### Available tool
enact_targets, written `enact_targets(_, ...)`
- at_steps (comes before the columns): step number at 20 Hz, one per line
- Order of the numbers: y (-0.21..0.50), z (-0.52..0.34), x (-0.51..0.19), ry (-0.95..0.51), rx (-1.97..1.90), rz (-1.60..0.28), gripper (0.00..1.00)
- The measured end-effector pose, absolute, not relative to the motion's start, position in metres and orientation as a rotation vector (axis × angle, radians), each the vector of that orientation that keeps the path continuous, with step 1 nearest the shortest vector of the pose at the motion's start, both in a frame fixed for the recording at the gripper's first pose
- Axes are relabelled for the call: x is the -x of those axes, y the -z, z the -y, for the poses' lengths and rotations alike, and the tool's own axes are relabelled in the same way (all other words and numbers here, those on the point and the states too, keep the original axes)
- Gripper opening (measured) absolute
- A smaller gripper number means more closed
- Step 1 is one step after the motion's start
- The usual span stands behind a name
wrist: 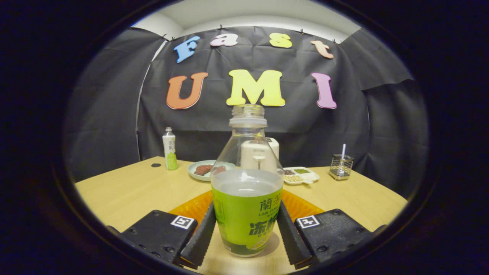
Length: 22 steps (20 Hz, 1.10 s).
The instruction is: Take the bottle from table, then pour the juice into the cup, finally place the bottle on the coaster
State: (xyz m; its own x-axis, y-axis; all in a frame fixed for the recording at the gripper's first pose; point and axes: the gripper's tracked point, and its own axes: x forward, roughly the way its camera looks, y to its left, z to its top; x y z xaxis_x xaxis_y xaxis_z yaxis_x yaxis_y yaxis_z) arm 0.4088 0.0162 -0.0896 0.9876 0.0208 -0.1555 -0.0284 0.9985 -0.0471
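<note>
An uncapped clear bottle (pixel 246 183) with a green label stands upright between my fingers, holding pale juice up to about its shoulder. My gripper (pixel 246 208) is shut on the bottle, with both fingers (pixel 200 235) against the sides of the label. Its base looks to rest on the wooden table (pixel 126 194), with a small shadow beside it. An orange coaster (pixel 191 208) lies flat just beyond the fingers, behind the bottle. A white cup-like vessel (pixel 272 147) stands farther back, mostly hidden behind the bottle's neck.
At the back of the table are a small white and green bottle (pixel 169 149), a plate of food (pixel 202 169), a white divided tray (pixel 301 175) and a wire holder (pixel 341 166). The table's edges fall away on both sides.
</note>
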Motion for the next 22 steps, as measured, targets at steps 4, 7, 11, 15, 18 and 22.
enact_targets(4,0.105,-0.007,-0.419,-0.03,0.028,-0.173,0.83)
enact_targets(7,0.101,-0.004,-0.416,-0.022,-0.019,-0.148,0.91)
enact_targets(11,0.102,-0.007,-0.412,-0.03,-0.046,-0.139,1.0)
enact_targets(15,0.094,-0.007,-0.396,-0.024,-0.026,-0.138,1.0)
enact_targets(18,0.086,-0.006,-0.378,-0.02,-0.023,-0.124,1.0)
enact_targets(22,0.071,-0.012,-0.337,-0.03,-0.021,-0.084,1.0)
